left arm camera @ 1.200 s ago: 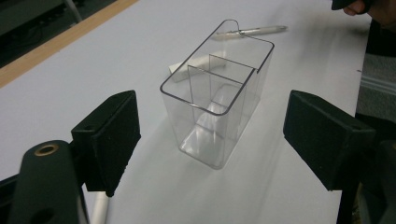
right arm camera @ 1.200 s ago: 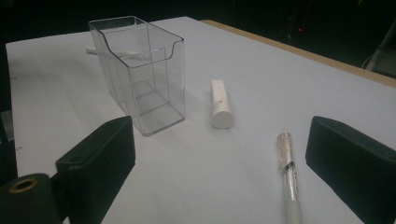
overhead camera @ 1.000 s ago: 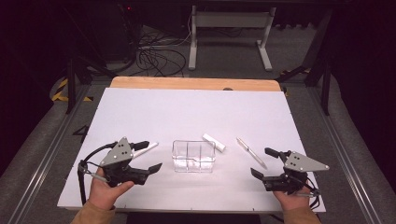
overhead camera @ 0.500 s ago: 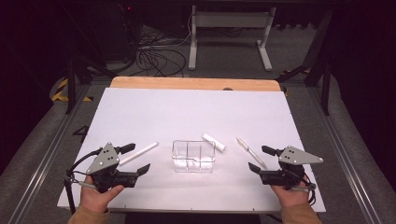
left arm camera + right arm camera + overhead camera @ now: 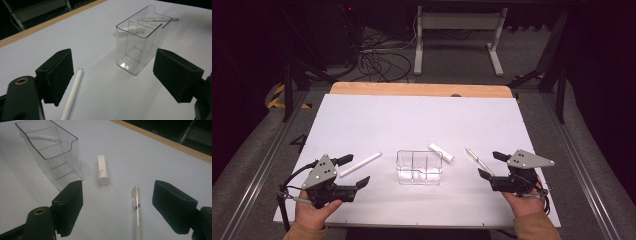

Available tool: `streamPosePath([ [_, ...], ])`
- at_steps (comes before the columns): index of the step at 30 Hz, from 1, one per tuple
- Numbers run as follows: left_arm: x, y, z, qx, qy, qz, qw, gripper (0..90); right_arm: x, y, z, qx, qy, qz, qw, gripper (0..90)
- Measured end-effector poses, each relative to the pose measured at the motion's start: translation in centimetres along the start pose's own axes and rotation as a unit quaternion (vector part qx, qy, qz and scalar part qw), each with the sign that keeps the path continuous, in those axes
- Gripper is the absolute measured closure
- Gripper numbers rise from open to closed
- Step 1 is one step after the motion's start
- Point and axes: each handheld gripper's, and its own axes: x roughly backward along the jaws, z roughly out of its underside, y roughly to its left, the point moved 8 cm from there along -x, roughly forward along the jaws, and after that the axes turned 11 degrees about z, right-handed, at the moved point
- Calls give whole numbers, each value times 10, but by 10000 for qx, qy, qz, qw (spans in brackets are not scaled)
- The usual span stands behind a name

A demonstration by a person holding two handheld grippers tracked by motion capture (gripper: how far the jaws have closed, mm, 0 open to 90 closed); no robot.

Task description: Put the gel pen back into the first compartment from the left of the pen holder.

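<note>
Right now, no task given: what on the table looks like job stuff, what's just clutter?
Likely job:
clear bin, empty
white stick
white tube
pen
left gripper and right gripper, both open

Just around:
cables
stand

A: What is seen between the jaws of the left gripper (image 5: pixel 113 75)?

B: The jaws are held wide apart above a white table (image 5: pixel 95 45). A white stick (image 5: pixel 72 96) is seen lying just beside the left jaw's pad.

A: And ahead of the claw?

B: A clear divided bin (image 5: pixel 140 42) is shown upright, nearer the right jaw. Beyond it, a short white cylinder (image 5: pixel 135 29) and a pen (image 5: pixel 156 19) are seen lying flat.
</note>
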Motion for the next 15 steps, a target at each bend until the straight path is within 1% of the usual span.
streamPosePath([
  [4, 1, 0, 0, -20, -6, -41, 10000, 172, -2, 0, 1, -49, 41, -4, 10000, 237],
  [6, 1, 0, 0, -22, 7, -27, 10000, 172, -2, 0, 1, -54, 56, -4, 10000, 226],
  [8, 1, -1, 0, -27, 5, -12, 10000, 171, -3, -1, 2, -18, 77, -7, 10000, 227],
  [11, 1, -1, 0, -30, -2, -26, 10000, 171, -4, -1, 1, -115, 110, -104, 9998, 228],
  [12, 2, -1, 0, -20, -11, -29, 10000, 171, -5, -2, 1, -154, 159, -145, 9996, 219],
  [14, 2, -2, 0, -32, -3, -33, 10000, 171, -7, -4, 1, -189, 288, -114, 9993, 212],
  [15, 2, -2, 1, -27, 1, -31, 10000, 171, -8, -4, 1, -167, 386, -83, 9991, 221],
])
